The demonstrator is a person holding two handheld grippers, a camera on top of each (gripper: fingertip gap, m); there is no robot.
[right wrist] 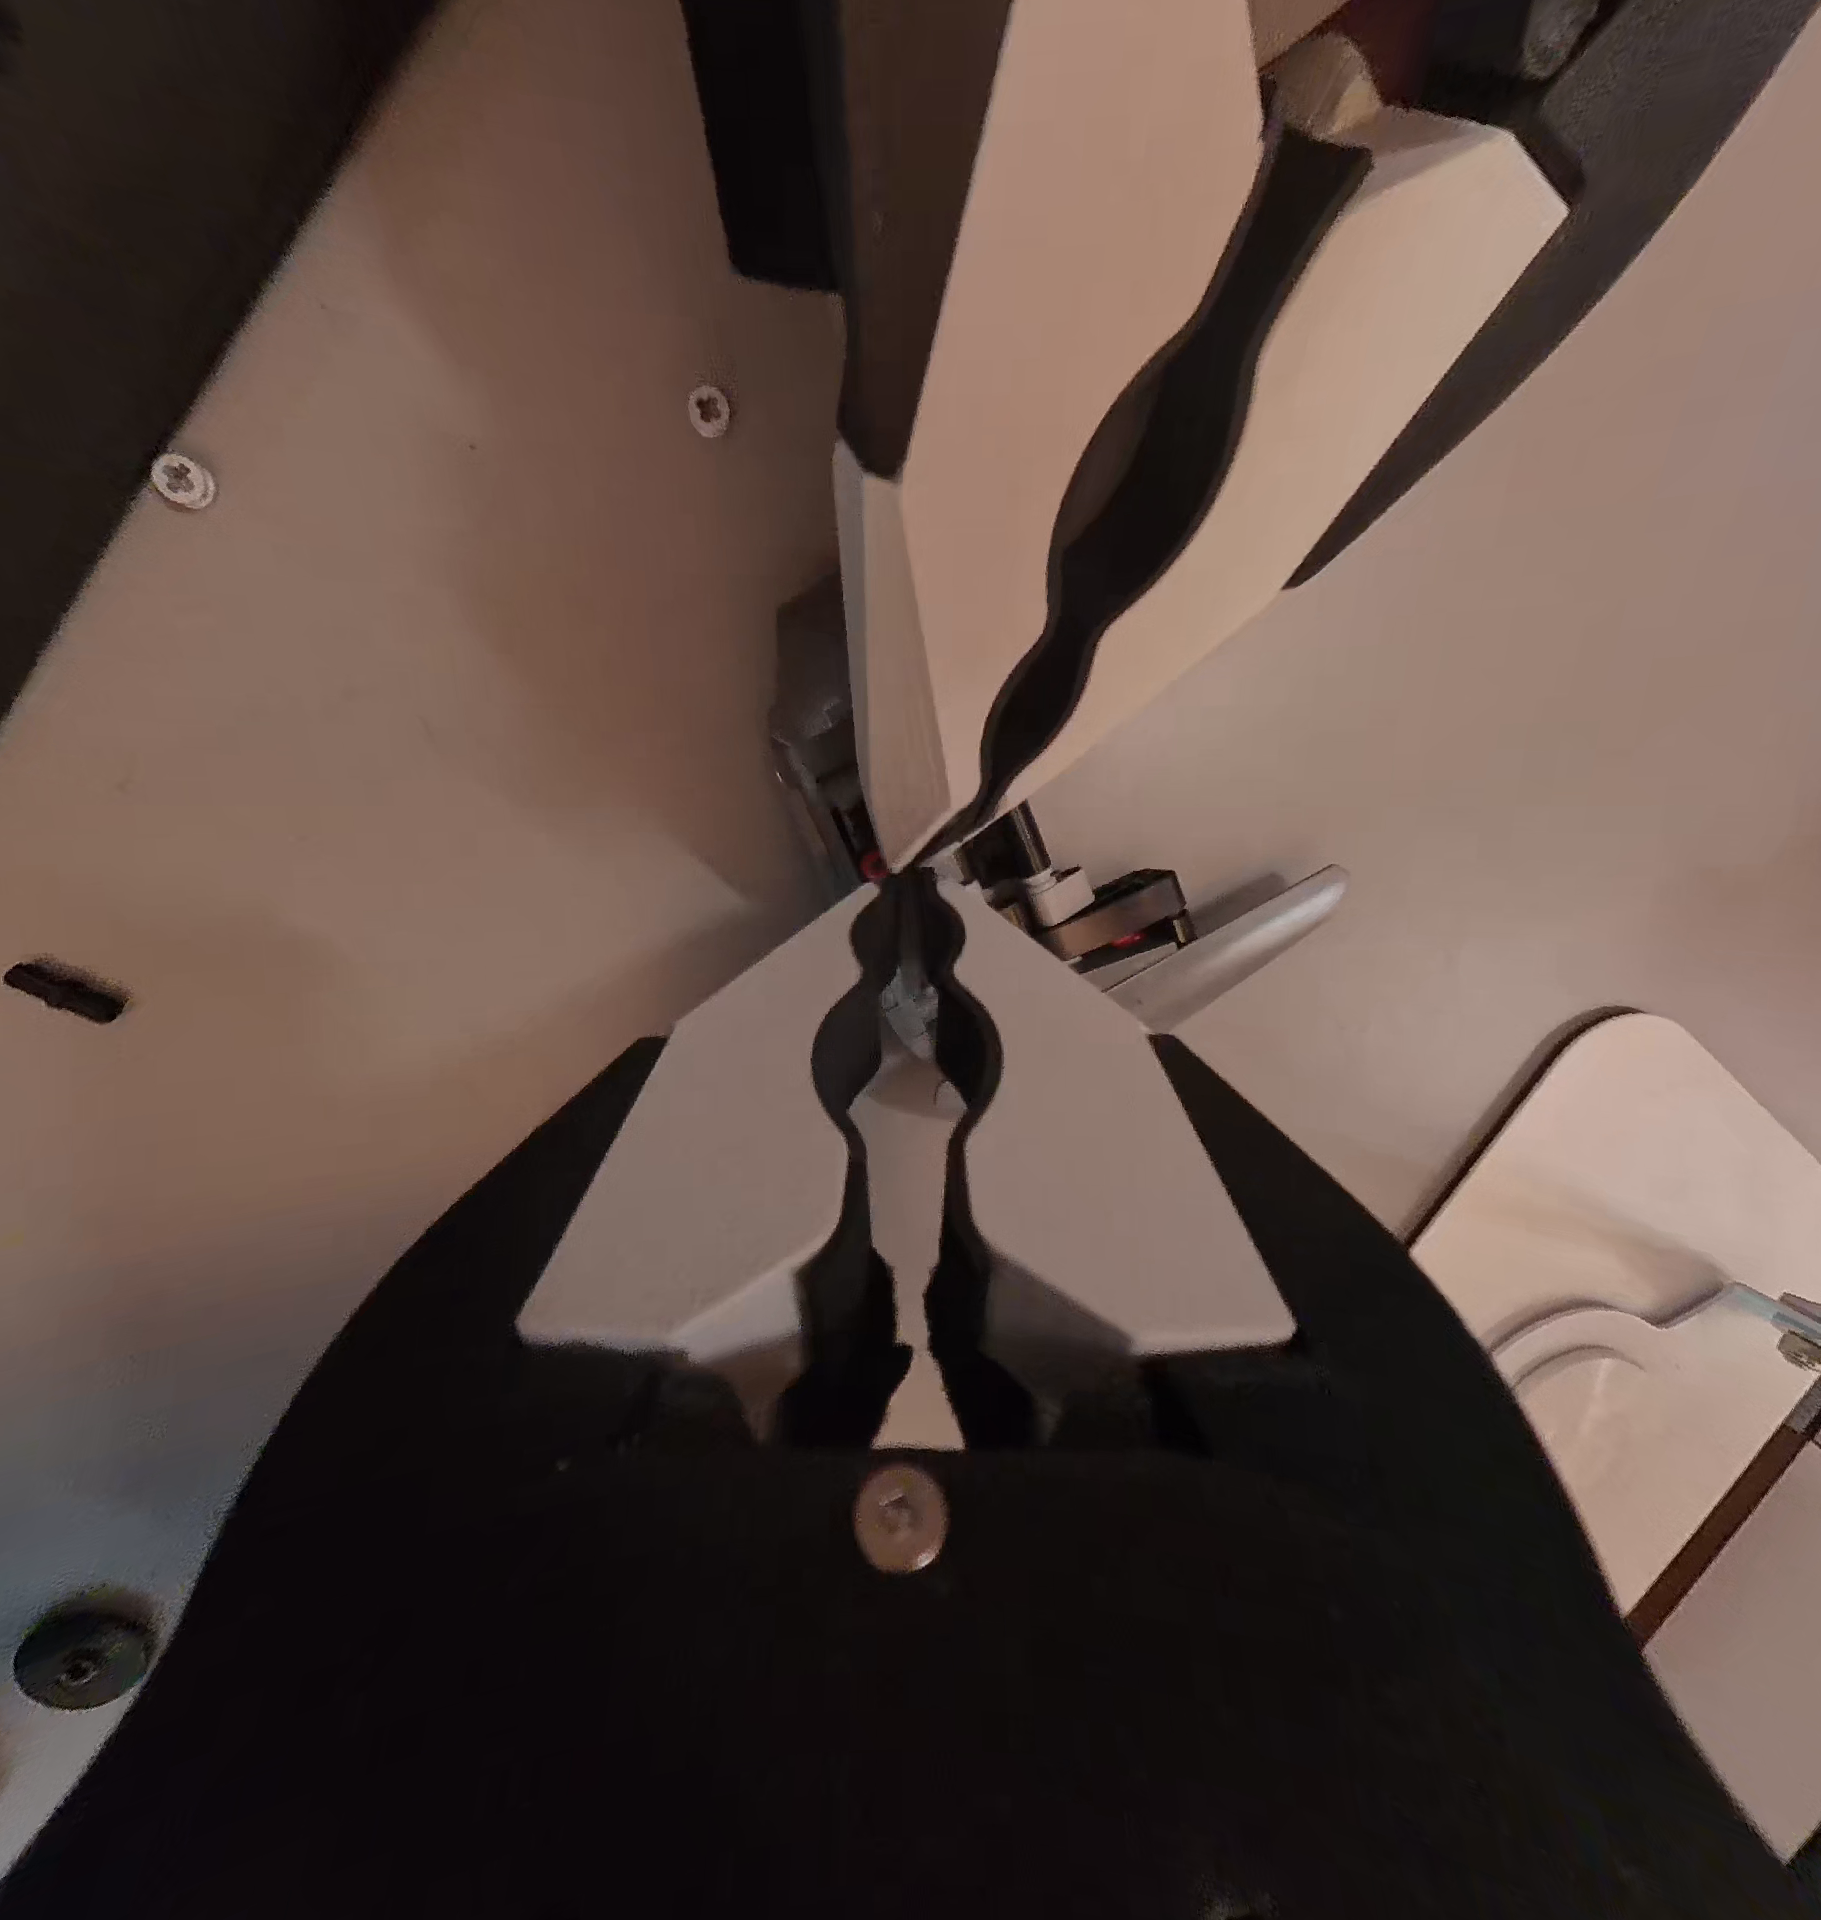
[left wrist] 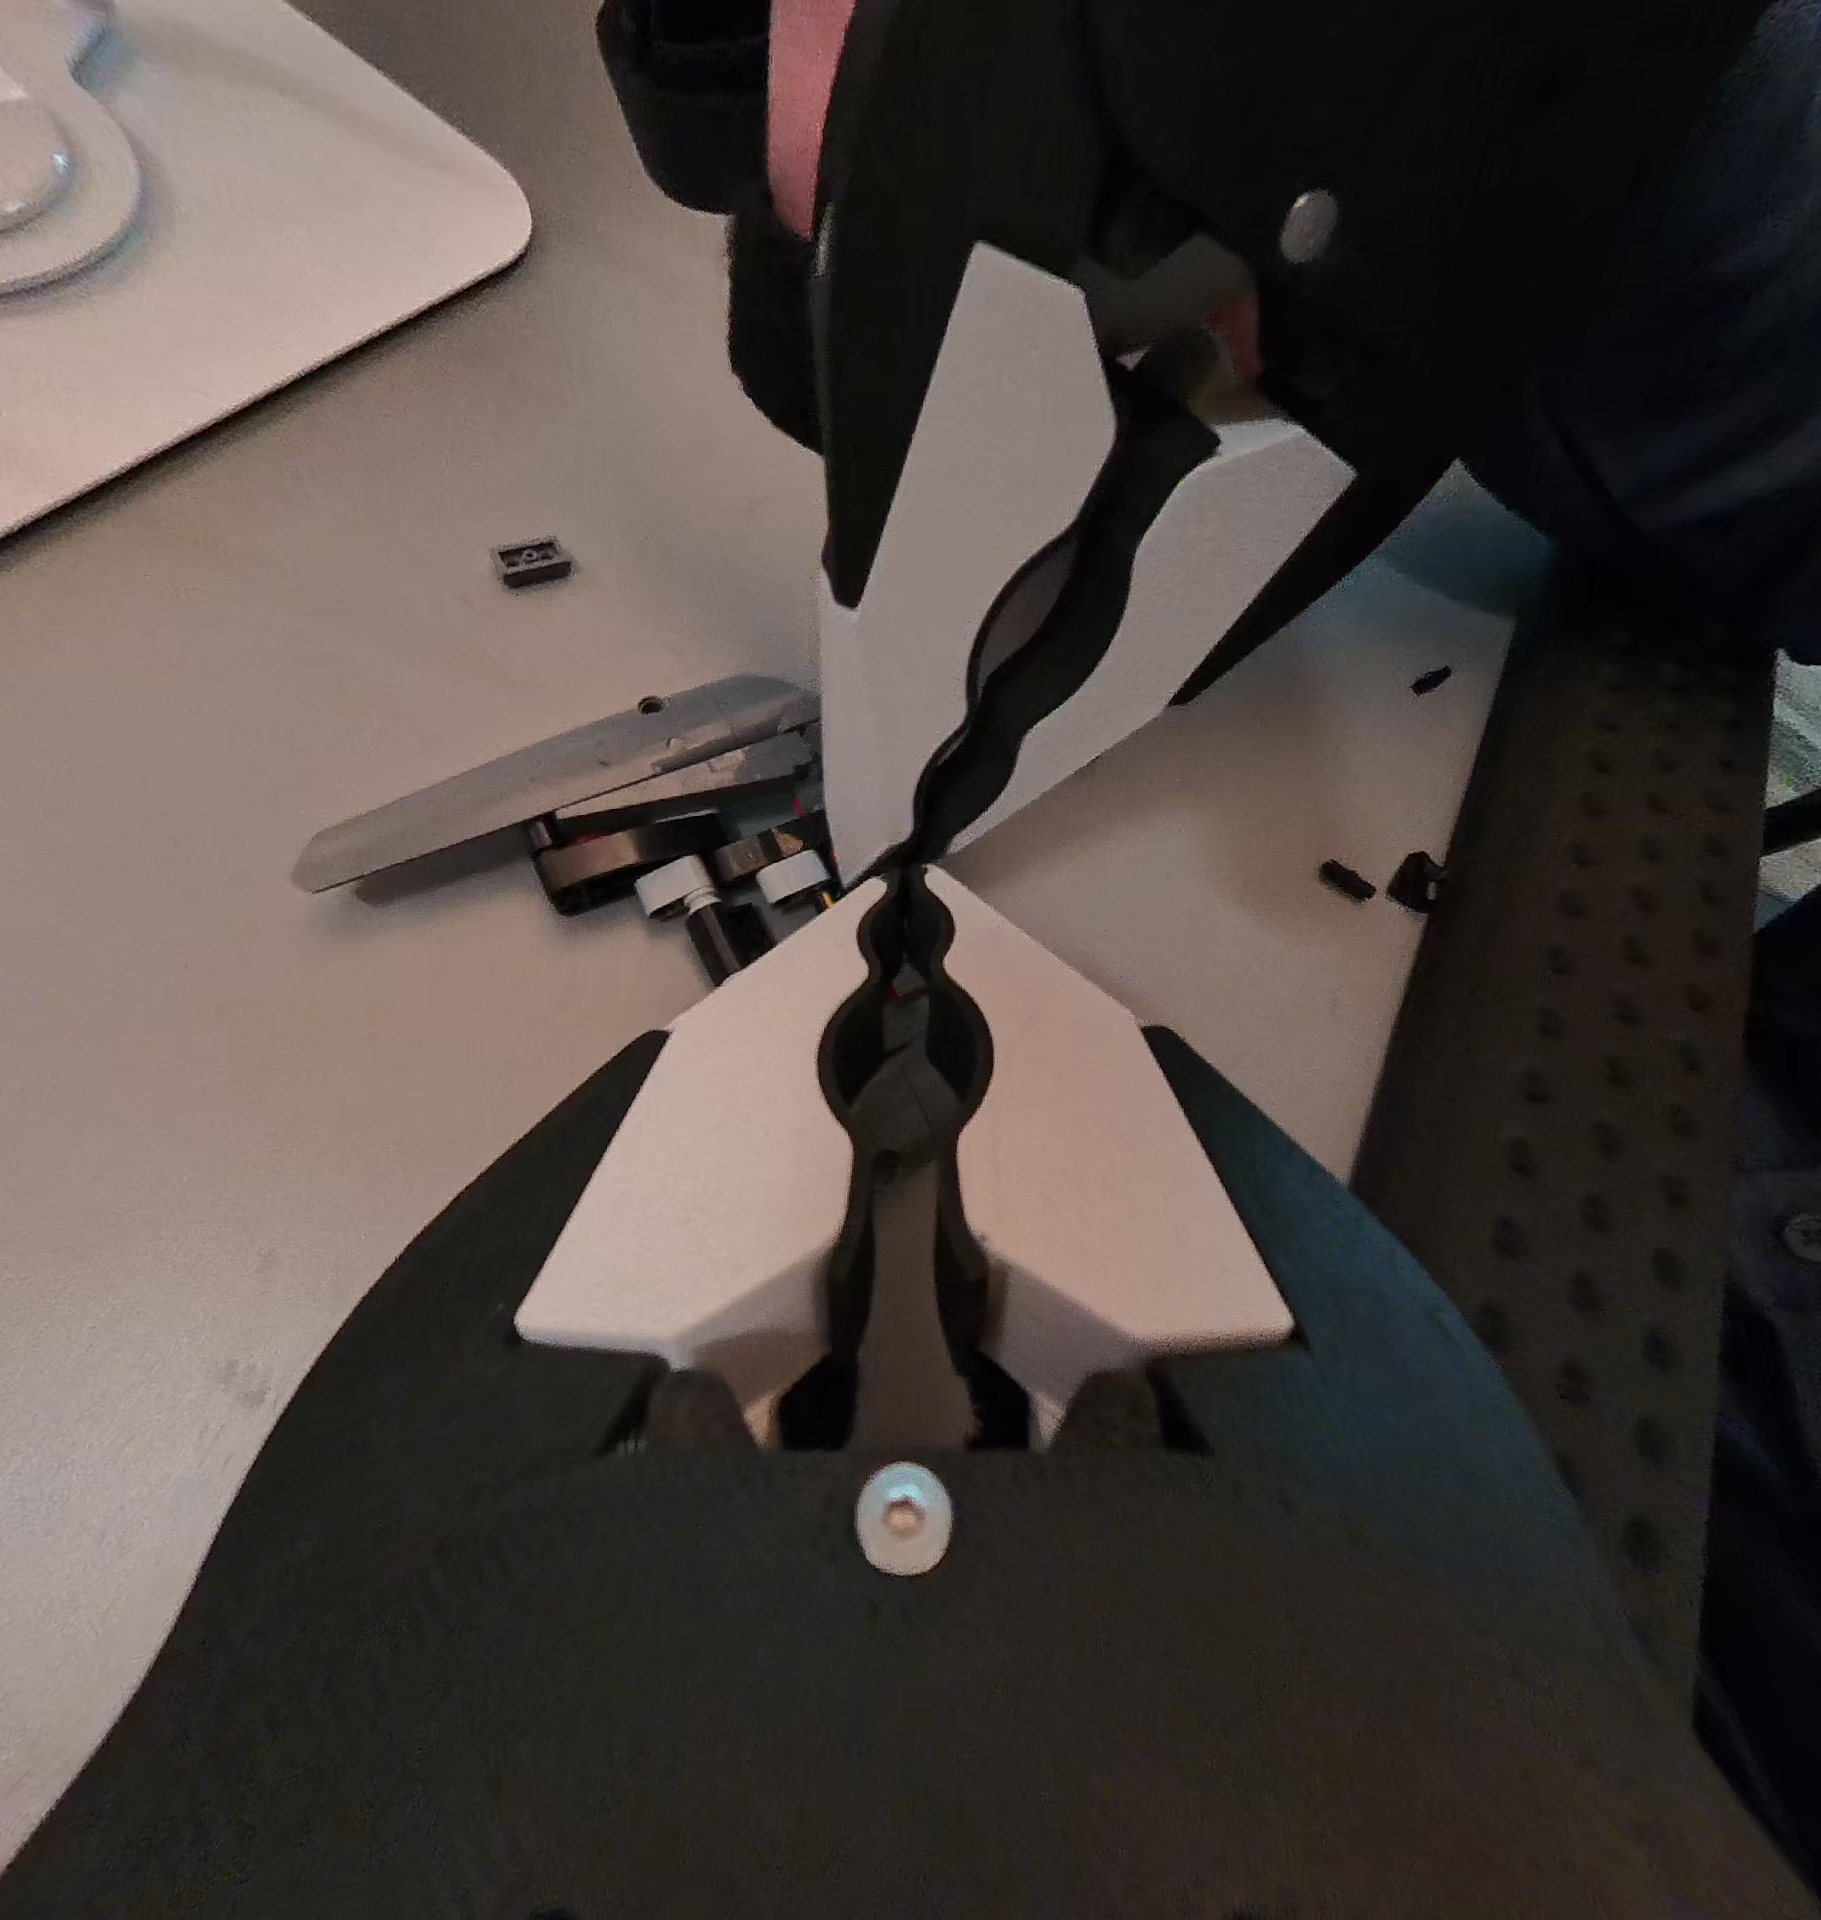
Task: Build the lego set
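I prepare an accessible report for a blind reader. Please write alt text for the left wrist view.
The left tool and the right tool meet tip to tip, both shut, just above a partly built grey and black lego model on a pale table. A small dark lego plate lies apart, nearer a white mat.

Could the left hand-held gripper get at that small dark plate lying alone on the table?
Probably not yet: the path to the small dark plate looks clear, but the left hand-held gripper appears shut on the lego assembly.
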